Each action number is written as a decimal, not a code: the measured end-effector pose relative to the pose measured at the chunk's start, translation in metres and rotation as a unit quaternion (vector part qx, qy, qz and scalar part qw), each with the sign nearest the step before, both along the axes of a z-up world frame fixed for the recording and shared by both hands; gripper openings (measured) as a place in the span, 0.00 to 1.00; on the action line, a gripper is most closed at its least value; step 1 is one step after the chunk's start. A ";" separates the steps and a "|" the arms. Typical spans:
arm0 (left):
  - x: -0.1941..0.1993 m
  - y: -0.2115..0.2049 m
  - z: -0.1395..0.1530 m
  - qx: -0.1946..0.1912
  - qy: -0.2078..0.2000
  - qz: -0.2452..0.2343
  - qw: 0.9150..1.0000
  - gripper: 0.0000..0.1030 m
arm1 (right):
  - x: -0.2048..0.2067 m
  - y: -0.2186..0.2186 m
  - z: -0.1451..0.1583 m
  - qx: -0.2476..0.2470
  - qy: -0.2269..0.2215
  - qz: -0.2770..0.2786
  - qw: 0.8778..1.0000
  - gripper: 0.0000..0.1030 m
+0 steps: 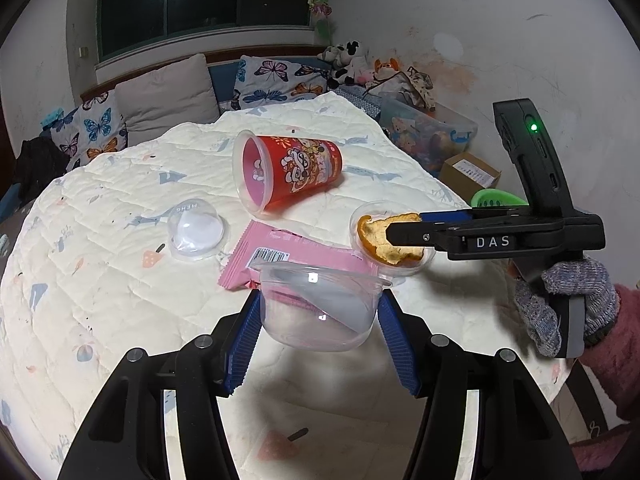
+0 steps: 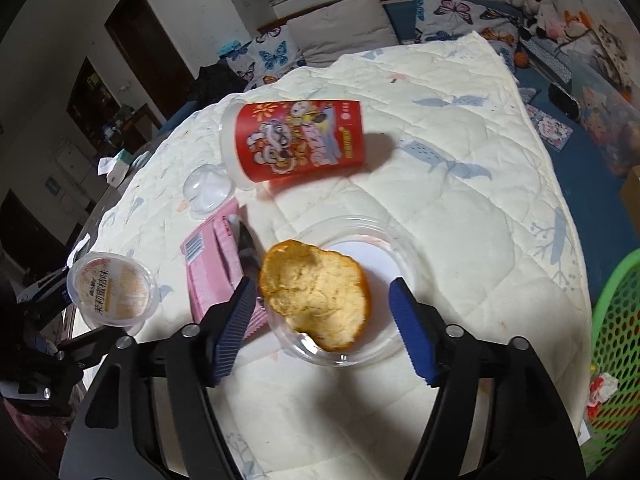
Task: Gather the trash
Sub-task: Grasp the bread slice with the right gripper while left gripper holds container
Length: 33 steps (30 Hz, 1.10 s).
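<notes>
My left gripper (image 1: 320,320) is shut on a clear plastic jelly cup (image 1: 316,308), held just above the table; its printed seal (image 2: 112,288) faces the right wrist view. An orange peel (image 2: 316,292) lies in a shallow clear tub (image 2: 384,236) on the quilt. My right gripper (image 2: 324,316) stands open around the peel, blue pads (image 2: 412,332) wide apart, the left one close beside it. A red printed cup (image 1: 288,172) lies on its side further back. A pink wrapper (image 1: 280,260) and a clear dome lid (image 1: 196,228) lie near it.
The round table carries a white quilted cover (image 1: 120,300). A green mesh basket (image 2: 616,340) stands at the table's right edge, with crumpled scraps at its foot. Pillows, plush toys and a storage box line the back. A gloved hand (image 1: 568,308) holds the right gripper.
</notes>
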<state>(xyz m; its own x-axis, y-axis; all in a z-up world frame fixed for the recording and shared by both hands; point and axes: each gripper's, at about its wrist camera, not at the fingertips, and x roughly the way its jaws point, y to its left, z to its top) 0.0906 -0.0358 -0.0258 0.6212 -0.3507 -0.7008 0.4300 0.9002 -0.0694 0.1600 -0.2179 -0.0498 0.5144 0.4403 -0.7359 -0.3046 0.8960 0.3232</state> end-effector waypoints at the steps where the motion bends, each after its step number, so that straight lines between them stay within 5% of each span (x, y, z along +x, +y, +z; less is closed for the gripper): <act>1: 0.000 0.001 0.000 -0.001 0.001 0.001 1.000 0.55 | 0.000 0.004 -0.001 -0.002 0.000 0.002 1.000 0.70; 11: 0.000 0.012 -0.004 -0.013 0.008 0.008 1.000 0.55 | 0.011 0.026 -0.014 -0.029 0.006 -0.016 0.999 0.71; 15: 0.001 0.015 -0.007 -0.017 0.013 0.010 1.000 0.55 | 0.012 0.022 -0.015 -0.027 0.003 -0.026 0.999 0.60; 23: 0.002 0.015 -0.007 -0.024 0.013 0.010 1.000 0.55 | 0.010 0.018 -0.012 -0.021 -0.001 -0.026 0.999 0.56; 33: 0.002 0.016 -0.008 -0.027 0.016 0.012 0.999 0.55 | 0.008 0.031 -0.015 -0.042 -0.005 -0.030 0.999 0.70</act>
<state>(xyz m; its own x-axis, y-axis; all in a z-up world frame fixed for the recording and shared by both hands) 0.0922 -0.0201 -0.0335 0.6072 -0.3750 -0.7005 0.4057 0.9043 -0.1324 0.1683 -0.1866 -0.0647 0.5454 0.3441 -0.7643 -0.2513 0.9370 0.2426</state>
